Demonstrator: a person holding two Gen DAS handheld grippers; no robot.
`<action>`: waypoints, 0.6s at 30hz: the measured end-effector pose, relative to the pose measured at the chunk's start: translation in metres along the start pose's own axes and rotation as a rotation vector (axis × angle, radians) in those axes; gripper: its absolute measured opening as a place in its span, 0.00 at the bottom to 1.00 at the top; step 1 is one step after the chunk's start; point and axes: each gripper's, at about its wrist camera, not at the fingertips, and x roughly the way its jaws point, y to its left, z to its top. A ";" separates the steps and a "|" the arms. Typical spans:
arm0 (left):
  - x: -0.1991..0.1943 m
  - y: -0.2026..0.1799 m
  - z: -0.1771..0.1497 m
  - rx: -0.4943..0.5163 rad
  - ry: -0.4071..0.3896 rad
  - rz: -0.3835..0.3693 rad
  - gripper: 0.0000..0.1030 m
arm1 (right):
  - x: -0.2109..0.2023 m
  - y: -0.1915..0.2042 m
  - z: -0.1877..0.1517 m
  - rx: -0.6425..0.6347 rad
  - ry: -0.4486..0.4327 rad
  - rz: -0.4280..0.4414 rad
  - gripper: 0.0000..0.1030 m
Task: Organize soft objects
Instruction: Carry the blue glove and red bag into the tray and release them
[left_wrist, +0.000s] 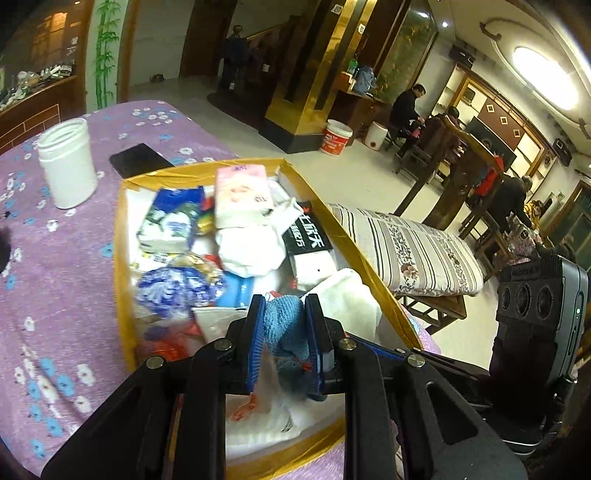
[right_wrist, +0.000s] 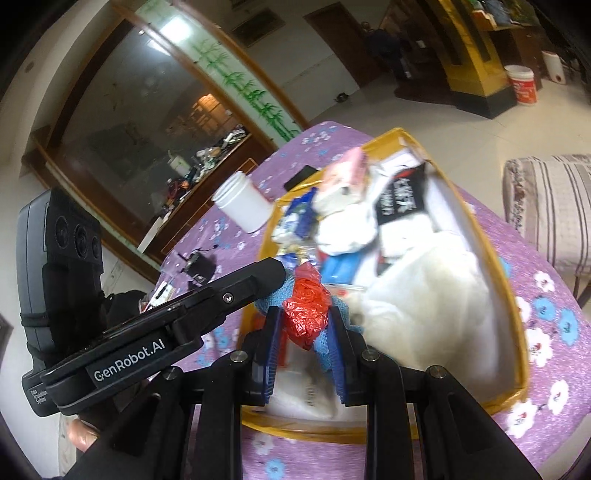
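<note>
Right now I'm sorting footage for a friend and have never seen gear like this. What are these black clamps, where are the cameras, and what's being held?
These are hand-held two-finger grippers, one per hand, each carrying a fisheye camera looking along its fingers. The left-hand view shows the left gripper shut on a blue cloth. The right-hand view shows the right gripper pinching a crumpled red plastic bag. Both hang over a yellow-rimmed box full of packets, socks and white cloth. It sits on a purple flowered tablecloth, beside a white jar and a phone.

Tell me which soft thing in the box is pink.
The pink tissue pack at the box's far end, leaning on the white bag; its neighbours are white, blue or black.
</note>
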 end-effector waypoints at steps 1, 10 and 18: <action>0.004 -0.001 0.000 -0.001 0.004 -0.002 0.18 | 0.000 -0.004 -0.001 0.008 0.002 -0.004 0.25; 0.024 0.002 0.000 -0.047 0.024 -0.033 0.18 | 0.005 -0.024 0.000 0.043 0.008 -0.020 0.25; 0.034 0.018 0.001 -0.115 0.043 -0.065 0.19 | 0.013 -0.028 0.008 0.042 0.015 -0.046 0.25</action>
